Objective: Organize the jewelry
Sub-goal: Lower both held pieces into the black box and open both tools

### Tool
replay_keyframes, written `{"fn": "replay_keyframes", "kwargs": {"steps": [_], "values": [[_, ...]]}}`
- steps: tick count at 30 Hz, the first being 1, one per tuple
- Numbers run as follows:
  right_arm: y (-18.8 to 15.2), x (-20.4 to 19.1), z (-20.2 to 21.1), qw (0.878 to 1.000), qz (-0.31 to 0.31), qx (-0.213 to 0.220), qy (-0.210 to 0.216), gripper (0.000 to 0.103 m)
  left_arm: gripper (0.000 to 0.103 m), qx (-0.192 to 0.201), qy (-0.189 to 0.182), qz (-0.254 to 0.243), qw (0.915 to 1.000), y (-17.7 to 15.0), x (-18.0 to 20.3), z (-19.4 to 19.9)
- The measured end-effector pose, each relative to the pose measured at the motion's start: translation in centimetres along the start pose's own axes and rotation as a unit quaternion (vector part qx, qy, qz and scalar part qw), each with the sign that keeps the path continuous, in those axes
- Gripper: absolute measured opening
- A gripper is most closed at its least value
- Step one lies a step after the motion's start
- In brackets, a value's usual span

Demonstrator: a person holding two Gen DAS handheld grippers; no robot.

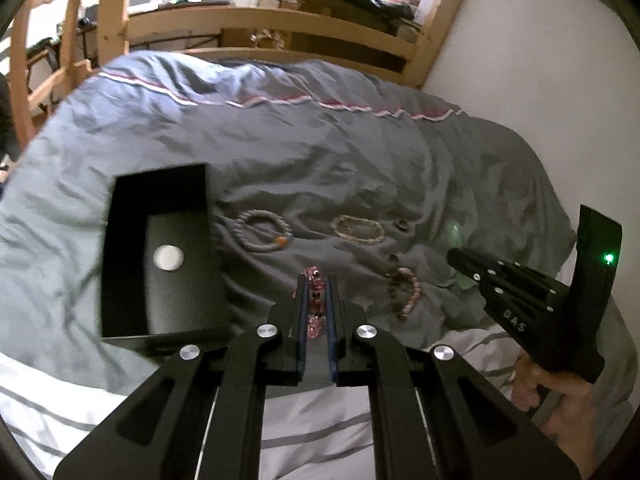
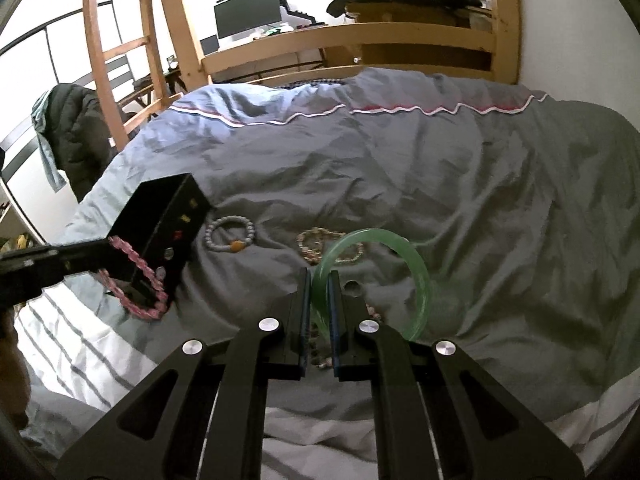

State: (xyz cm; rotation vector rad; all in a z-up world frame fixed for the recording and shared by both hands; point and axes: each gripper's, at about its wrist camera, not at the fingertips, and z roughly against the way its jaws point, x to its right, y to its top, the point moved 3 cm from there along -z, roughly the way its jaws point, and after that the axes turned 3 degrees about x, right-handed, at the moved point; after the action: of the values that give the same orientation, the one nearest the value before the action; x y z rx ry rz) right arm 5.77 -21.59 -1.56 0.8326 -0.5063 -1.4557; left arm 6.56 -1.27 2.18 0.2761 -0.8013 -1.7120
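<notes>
My left gripper is shut on a pink bead bracelet, held just right of an open black jewelry box on the bed. The same pink bracelet hangs from the left gripper beside the box in the right wrist view. My right gripper is shut on a green bangle, held above the duvet. On the duvet lie a white bead bracelet, a pale gold bracelet and a brown-pink bracelet.
The grey-blue duvet covers the bed, with a striped sheet at the near edge. A wooden bed frame and ladder stand behind. A white wall is on the right. Small dark studs lie near the bracelets.
</notes>
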Motion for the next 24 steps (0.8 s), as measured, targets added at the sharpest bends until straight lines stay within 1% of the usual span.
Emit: {"fn": "replay_keyframes", "kwargs": {"steps": [2,5,10,15,18,21,24], "values": [[0.1,-0.9,0.1,1.0,0.007,-0.002,0.004,0.009,0.008,0.01,0.014,0.002,0.9999,0.4,-1.2,1.2],[0.4,-3.0,0.1,0.999,0.033,-0.002,0.015,0.009,0.008,0.022,0.028,0.004,0.9994,1.3,-2.8,2.6],[1.0,-7.8,-0.8,0.996,0.081,-0.007,0.043,0.009,0.008,0.032,0.055,0.012,0.9979,2.4,-6.3,3.6],[1.4,-12.8,-3.0,0.991,0.114,-0.019,0.068,0.009,0.008,0.028,0.06,0.045,0.9968,2.7,-10.1,2.9],[1.7,-15.3,-4.1,0.988,0.125,-0.022,0.083,0.009,0.008,0.019,0.055,0.061,0.9964,2.6,-11.9,2.3],[2.2,-17.9,-5.1,0.985,0.133,-0.022,0.104,0.009,0.008,0.008,0.056,0.073,0.9957,2.5,-13.4,1.1],[2.2,-20.3,-6.2,0.981,0.135,-0.026,0.137,0.009,0.008,-0.007,0.056,0.086,0.9947,2.4,-14.6,-0.3]]}}
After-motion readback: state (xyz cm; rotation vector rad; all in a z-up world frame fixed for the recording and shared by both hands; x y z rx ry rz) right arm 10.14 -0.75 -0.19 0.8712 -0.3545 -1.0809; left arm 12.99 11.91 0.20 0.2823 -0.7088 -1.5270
